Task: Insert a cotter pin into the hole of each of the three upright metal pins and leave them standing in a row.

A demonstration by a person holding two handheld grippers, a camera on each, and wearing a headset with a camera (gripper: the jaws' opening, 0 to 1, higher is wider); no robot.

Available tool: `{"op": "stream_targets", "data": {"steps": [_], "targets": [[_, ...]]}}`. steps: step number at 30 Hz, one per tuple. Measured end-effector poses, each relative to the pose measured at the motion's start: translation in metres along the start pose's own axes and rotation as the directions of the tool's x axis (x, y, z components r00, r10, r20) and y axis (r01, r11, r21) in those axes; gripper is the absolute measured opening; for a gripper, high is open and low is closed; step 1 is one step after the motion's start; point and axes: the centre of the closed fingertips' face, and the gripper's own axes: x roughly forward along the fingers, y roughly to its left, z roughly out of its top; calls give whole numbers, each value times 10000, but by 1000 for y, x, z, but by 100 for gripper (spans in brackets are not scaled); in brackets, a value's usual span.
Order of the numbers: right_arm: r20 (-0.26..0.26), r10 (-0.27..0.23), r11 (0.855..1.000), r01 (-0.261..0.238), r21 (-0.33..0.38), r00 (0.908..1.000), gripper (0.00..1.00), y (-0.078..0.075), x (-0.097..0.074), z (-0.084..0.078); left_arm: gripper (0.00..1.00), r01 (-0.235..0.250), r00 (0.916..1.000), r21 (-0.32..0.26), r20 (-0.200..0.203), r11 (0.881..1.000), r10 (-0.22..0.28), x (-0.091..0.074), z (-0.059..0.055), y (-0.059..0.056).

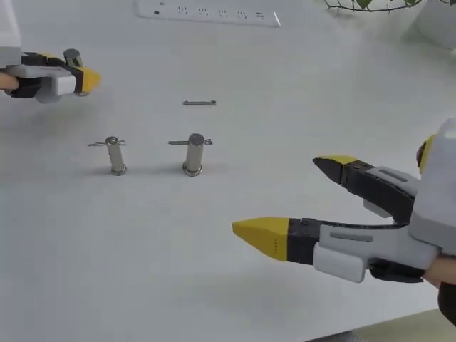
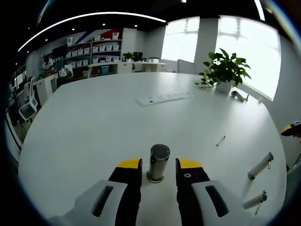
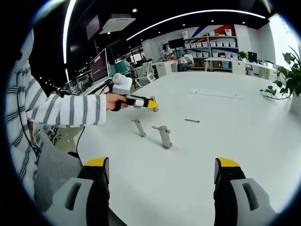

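Three metal pins (image 1: pixel 193 153) (image 1: pixel 116 155) (image 1: pixel 71 55), three cotter pins (image 1: pixel 199 103) (image 1: pixel 107 143) (image 1: pixel 189 142), two grippers (image 1: pixel 276 194) (image 2: pixel 159 164).

Right gripper (image 1: pixel 274 194) fingers (image 1: pixel 260 235) spread wide; bare table (image 1: pixel 299 92) ahead, free passage. Beyond fingertips: nearer pin (image 1: pixel 194 153), farther pin (image 1: pixel 116 155), open gap between, cotter pins jutting sideways. Loose cotter pin (image 1: pixel 199 102) behind. Third pin (image 2: pixel 160 153) between left gripper (image 2: pixel 158 162) fingers, narrow gaps either side.

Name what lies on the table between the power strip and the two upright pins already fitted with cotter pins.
One loose cotter pin, lying flat between the power strip and the pins. The head view shows it, with bare table on either side.
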Motion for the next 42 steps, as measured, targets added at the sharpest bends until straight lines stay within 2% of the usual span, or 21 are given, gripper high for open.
{"op": "stream_targets", "data": {"steps": [4, 6, 13, 15, 17, 22, 23, 25, 27, 30, 35, 36, 39, 42], "targets": [[-74, 0, 10000, 1, 25, 10000, 91, 0, 1, -2, 14, 68, 9999, 157, -119, 9999, -66, 3, -6, 0], [-84, -15, 10000, 15, 5, 10000, 91, 0, 1, -3, 12, -21, 9999, 373, -141, 9993, 27, -1, -7, -2], [-175, 37, 10000, -37, -2, 9998, 91, 2, 1, -6, 11, 140, 9999, 430, -106, 9990, -135, -4, -5, -8], [-171, 49, 10000, -48, 9, 9998, 90, 2, 1, -6, 10, 212, 9997, 617, -103, 9979, -207, -5, -5, -9], [-164, 67, 10000, -67, 25, 9998, 90, 3, 2, -6, 10, 230, 9997, 1075, -110, 9939, -219, -5, -4, -10], [-124, 117, 9999, -117, 2, 9999, 90, 5, 2, -4, 9, 162, 9997, 572, -179, 9982, -152, -10, -3, -11], [-105, 137, 9999, -138, -7, 9999, 90, 5, 3, -3, 9, 142, 9997, 311, -190, 9994, -136, -11, -4, -9], [-82, 144, 9999, -144, -24, 9999, 90, 5, 3, -1, 9, 144, 9997, 317, -179, 9994, -138, -10, -3, -5], [-52, 171, 9998, -171, -50, 9998, 89, 6, 4, 0, 9, 97, 9999, 633, -129, 9979, -89, -13, 1, -2], [6, 208, 9998, -208, -59, 9998, 89, 7, 4, 1, 9, 199, 9998, 600, -25, 9980, -198, -19, 7, -3], [192, 378, 9993, -378, -8, 9991, 89, 13, 5, 4, 9, 395, 9985, 789, 345, 9961, -423, -36, 26, -12], [231, 394, 9992, -394, -24, 9990, 89, 14, 4, 4, 9, 604, 9969, 591, 463, 9964, -632, -40, 30, -16], [355, 447, 9990, -445, -63, 9984, 90, 17, 4, 7, 9, 884, 9940, 362, 618, 9954, -905, -48, 35, -23], [476, 464, 9989, -461, -81, 9978, 90, 18, 2, 9, 9, 978, 9925, 482, 695, 9940, -1010, -60, 39, -31]]}}
